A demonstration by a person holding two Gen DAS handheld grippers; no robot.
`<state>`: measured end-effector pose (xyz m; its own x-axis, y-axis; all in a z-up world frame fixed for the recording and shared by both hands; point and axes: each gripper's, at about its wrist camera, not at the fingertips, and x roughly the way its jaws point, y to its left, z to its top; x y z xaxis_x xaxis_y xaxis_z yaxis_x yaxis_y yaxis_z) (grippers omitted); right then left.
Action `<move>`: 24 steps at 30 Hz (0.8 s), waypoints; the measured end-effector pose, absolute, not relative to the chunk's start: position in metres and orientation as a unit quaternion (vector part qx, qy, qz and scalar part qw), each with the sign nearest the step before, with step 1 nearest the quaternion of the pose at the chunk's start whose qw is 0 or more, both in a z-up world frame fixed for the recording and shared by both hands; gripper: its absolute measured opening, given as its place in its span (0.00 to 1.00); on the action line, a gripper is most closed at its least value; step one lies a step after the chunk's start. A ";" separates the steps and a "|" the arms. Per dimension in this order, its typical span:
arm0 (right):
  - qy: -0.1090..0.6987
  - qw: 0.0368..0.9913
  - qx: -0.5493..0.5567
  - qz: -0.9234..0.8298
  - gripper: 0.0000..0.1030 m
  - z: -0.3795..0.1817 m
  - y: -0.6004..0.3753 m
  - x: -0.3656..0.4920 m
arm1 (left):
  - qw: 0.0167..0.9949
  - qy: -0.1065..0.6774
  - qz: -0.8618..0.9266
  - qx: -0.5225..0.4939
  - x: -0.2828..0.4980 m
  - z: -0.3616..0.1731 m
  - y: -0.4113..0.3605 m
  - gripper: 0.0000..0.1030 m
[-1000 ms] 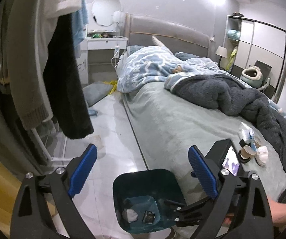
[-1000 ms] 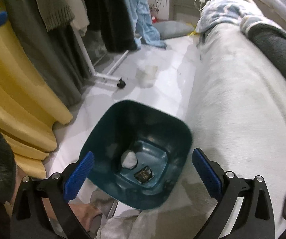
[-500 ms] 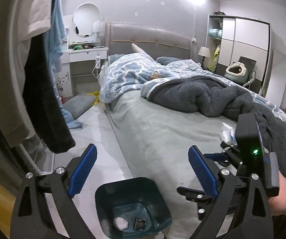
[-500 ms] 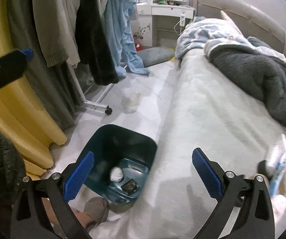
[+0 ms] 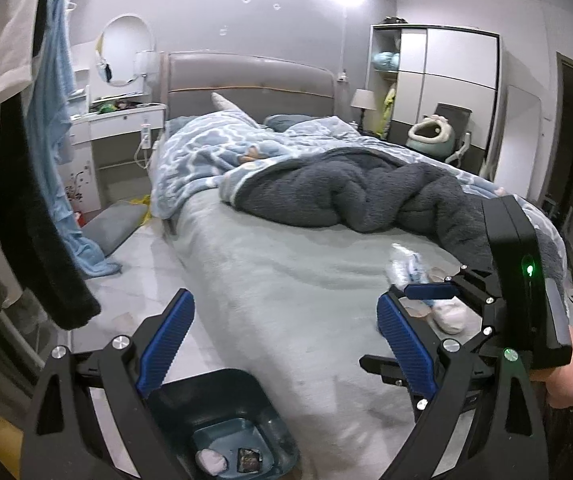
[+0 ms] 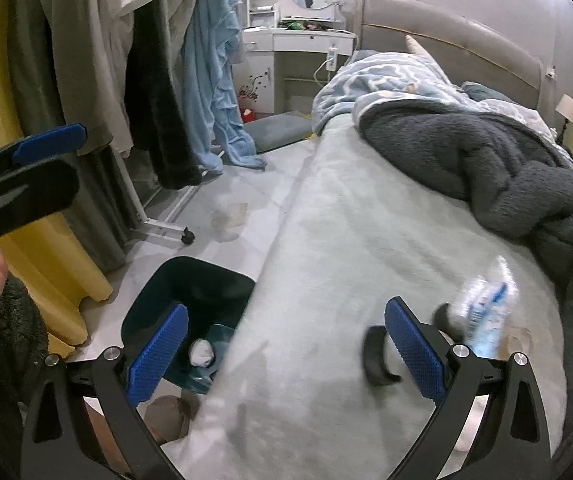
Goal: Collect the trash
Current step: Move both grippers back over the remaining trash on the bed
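A dark teal bin stands on the floor by the bed; inside lie a white crumpled wad and a dark wrapper. On the grey sheet lie a crushed plastic bottle, a white crumpled tissue and cup-like bits. My left gripper is open and empty over the bed's edge. In the right wrist view my right gripper is open and empty, with the bottle and a black ring-like piece just beyond its right finger. The bin sits below its left finger.
A rumpled dark grey blanket and a blue patterned quilt cover the far bed. Clothes hang on a wheeled rack at left, next to a yellow curtain. A grey cushion lies on the floor.
Both grippers have swung up from above the bin toward the bed. The right gripper has moved right, close to the bottle and tissue. Both stay open.
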<state>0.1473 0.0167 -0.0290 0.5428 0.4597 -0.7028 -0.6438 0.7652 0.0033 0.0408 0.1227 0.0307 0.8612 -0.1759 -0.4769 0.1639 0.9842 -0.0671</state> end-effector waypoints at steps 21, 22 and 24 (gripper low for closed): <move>0.348 0.887 -0.113 0.281 0.97 -0.018 -0.069 0.146 | 0.951 0.266 -0.157 -0.016 0.061 0.021 0.066 0.91; 0.348 0.888 -0.112 0.280 0.97 -0.018 -0.072 0.146 | 0.950 0.268 -0.159 -0.018 0.062 0.020 0.064 0.91; 0.349 0.888 -0.111 0.277 0.97 -0.020 -0.081 0.148 | 0.948 0.271 -0.163 -0.019 0.065 0.019 0.060 0.91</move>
<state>0.1479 -0.0808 -0.0198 0.6030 0.4159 -0.6807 -0.5701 0.8216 -0.0031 0.0654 0.0596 0.0186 0.7994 -0.3204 -0.5082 0.2997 0.9458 -0.1248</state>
